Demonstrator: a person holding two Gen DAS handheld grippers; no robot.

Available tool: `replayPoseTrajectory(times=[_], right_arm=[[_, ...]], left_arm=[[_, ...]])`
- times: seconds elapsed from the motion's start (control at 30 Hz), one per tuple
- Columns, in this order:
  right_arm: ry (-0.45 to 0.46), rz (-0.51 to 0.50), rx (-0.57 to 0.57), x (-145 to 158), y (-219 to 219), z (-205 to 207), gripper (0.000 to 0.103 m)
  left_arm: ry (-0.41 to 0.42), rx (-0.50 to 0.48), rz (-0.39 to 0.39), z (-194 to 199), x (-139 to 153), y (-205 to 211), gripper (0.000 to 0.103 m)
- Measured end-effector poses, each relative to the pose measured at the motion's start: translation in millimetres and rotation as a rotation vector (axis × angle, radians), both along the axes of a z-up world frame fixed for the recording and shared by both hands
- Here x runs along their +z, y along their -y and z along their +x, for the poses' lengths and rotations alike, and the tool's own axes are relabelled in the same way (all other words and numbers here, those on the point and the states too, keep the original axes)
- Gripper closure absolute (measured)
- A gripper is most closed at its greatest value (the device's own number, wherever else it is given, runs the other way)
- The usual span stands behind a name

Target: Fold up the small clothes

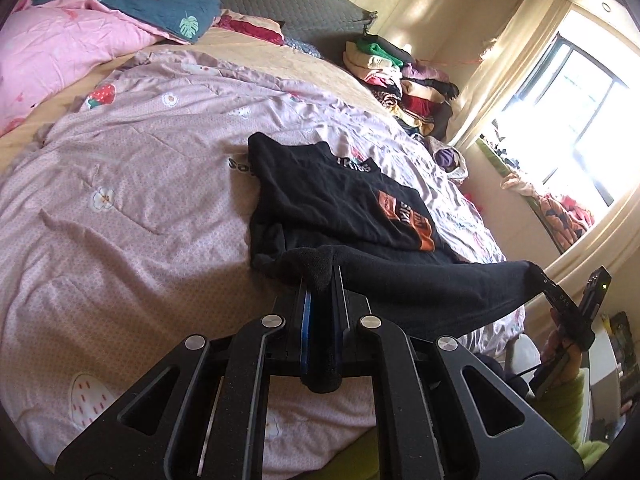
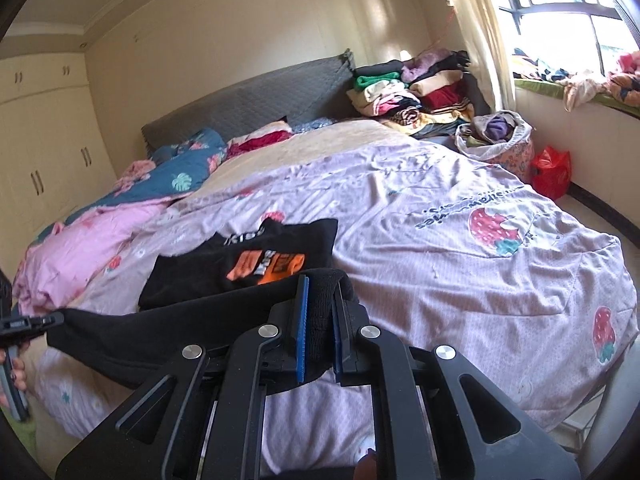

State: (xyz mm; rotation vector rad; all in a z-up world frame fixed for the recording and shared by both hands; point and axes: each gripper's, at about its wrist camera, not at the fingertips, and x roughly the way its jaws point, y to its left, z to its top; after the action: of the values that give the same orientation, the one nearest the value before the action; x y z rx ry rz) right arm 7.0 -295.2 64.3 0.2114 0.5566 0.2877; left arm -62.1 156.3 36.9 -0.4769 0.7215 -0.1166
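A black T-shirt with an orange print lies on the pink strawberry quilt; it also shows in the right wrist view. Its near hem is lifted off the quilt and stretched between both grippers. My left gripper is shut on one bottom corner of the hem. My right gripper is shut on the other corner. The right gripper appears at the right edge of the left wrist view, and the left gripper at the left edge of the right wrist view.
A pile of folded clothes stands at the bed's far right corner, with a bag of clothes and a red bag beside it. A pink duvet and a blue quilt lie at the head. The window is at the right.
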Motion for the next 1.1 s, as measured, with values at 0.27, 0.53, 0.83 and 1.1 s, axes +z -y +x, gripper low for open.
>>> replayPoseTrajectory(times=[0.27, 0.53, 0.83, 1.1], right_arm=[[0.004, -0.030, -0.020, 7.2, -8.7, 20.3, 0.094], [0.018, -0.069, -0.019, 14.3, -16.5, 40.4, 0.094], [0.019, -0.107, -0.013, 13.6, -27.3, 71.3, 0.094], [0.017, -0.137, -0.005, 14.2, -38.0, 97.5, 0.094]], left_arm=[[0.039, 0.033, -0.023, 14.3, 6.2, -4.6, 0.101], [0.086, 0.053, 0.001, 29.4, 20.2, -3.7, 0.101], [0.104, 0.084, 0.003, 49.6, 22.0, -7.3, 0.101], [0.112, 0.115, 0.001, 67.3, 18.8, -13.5, 0.101]])
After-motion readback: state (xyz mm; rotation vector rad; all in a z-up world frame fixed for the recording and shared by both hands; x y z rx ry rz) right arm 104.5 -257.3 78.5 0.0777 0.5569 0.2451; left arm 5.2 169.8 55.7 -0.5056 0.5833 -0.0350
